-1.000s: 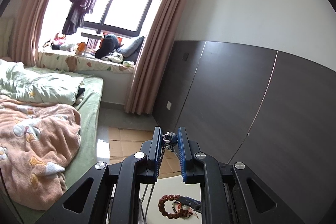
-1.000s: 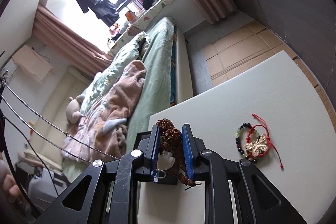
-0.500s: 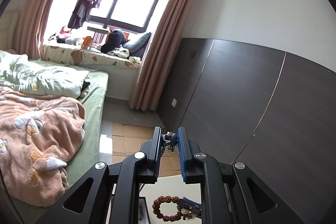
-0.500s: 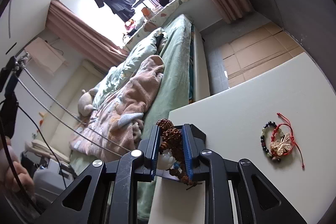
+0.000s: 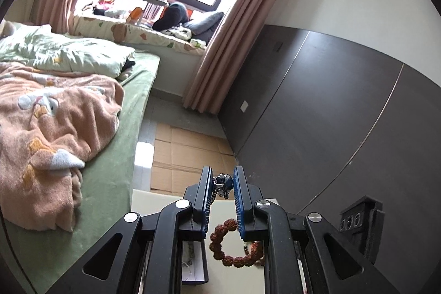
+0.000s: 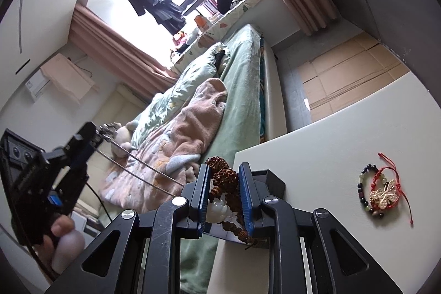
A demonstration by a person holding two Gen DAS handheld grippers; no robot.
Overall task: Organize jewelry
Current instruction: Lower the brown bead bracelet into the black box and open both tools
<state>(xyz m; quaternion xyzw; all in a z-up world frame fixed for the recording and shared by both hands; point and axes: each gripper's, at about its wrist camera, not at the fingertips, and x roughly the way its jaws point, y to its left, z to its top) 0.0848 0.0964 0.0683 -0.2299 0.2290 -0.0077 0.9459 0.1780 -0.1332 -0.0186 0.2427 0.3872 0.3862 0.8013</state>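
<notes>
**Jewelry sorting: 2 pieces held, both over the box**

Left wrist view
- Left gripper: jaws nearly closed, pinching the clasp end of a silver chain between the blue pads; the chain hangs down beside the left pad.
- Below the fingers: the white table, an open dark box with pale items inside, too small to name, and the brown bead bracelet hanging from the other gripper.

Right wrist view
- Right gripper: jaws narrowly apart, clamped on the bead bracelet, which carries a white carved pendant. The bracelet sits over the box at the table edge.
- Left gripper shows at left, held in a hand, with 2 strands of chain stretched from it toward the box.
- Unsorted on the table, well apart from the box: 1 dark bead bracelet and 1 red cord bracelet with a gold butterfly, touching each other.

Step in hand, as judged: laying the chain and bead bracelet into the box.

Next move calls for: lowering each piece into its own compartment, keeping chain and beads untangled, then opening the jaws. Which compartment, I cannot tell.
</notes>
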